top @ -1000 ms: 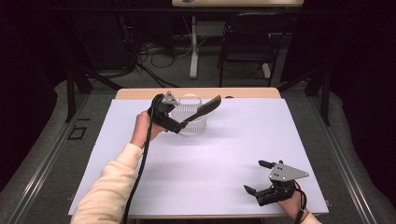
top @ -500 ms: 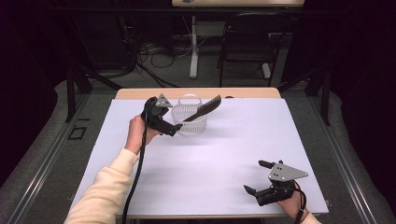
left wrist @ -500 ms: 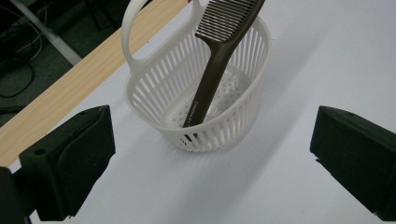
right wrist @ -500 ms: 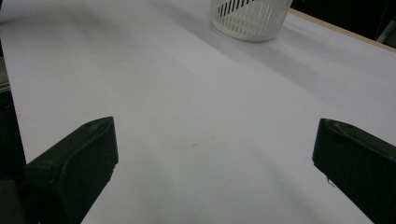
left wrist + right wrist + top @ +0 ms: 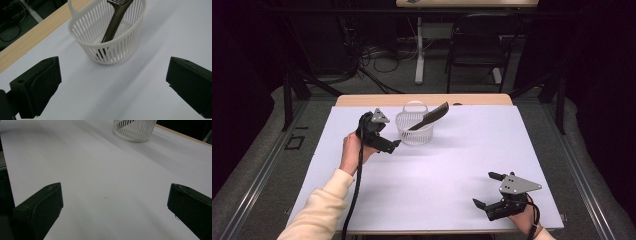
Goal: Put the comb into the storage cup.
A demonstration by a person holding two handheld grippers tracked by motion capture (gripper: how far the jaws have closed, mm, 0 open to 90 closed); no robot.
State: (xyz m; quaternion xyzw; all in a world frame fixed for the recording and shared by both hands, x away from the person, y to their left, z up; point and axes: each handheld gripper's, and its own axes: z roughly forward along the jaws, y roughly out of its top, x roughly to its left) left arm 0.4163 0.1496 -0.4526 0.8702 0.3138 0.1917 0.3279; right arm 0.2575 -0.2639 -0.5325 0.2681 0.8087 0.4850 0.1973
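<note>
A white slatted basket (image 5: pixel 414 131) with a loop handle stands at the far middle of the white table top (image 5: pixel 462 150). A dark brown comb (image 5: pixel 430 116) leans in it, teeth end poking out over the right rim. My left gripper (image 5: pixel 388 145) hovers open just left of the basket, with nothing between the jaws. From the left gripper view the basket (image 5: pixel 110 50) and comb (image 5: pixel 113 25) lie ahead of my open left gripper (image 5: pixel 112 82). My right gripper (image 5: pixel 483 189) rests open near the front right corner. In the right gripper view that gripper (image 5: pixel 115 205) faces the distant basket (image 5: pixel 133 130).
A strip of bare wood (image 5: pixel 362 100) runs along the table's far edge. Beyond it are a dark chair (image 5: pixel 472 45), a table leg (image 5: pixel 419 50) and floor cables (image 5: pixel 372 60). Metal rails (image 5: pixel 257 190) flank the table.
My left gripper has drawn back to the left and toward the person, away from the basket. The comb stays leaning in the basket. The right gripper has not moved.
</note>
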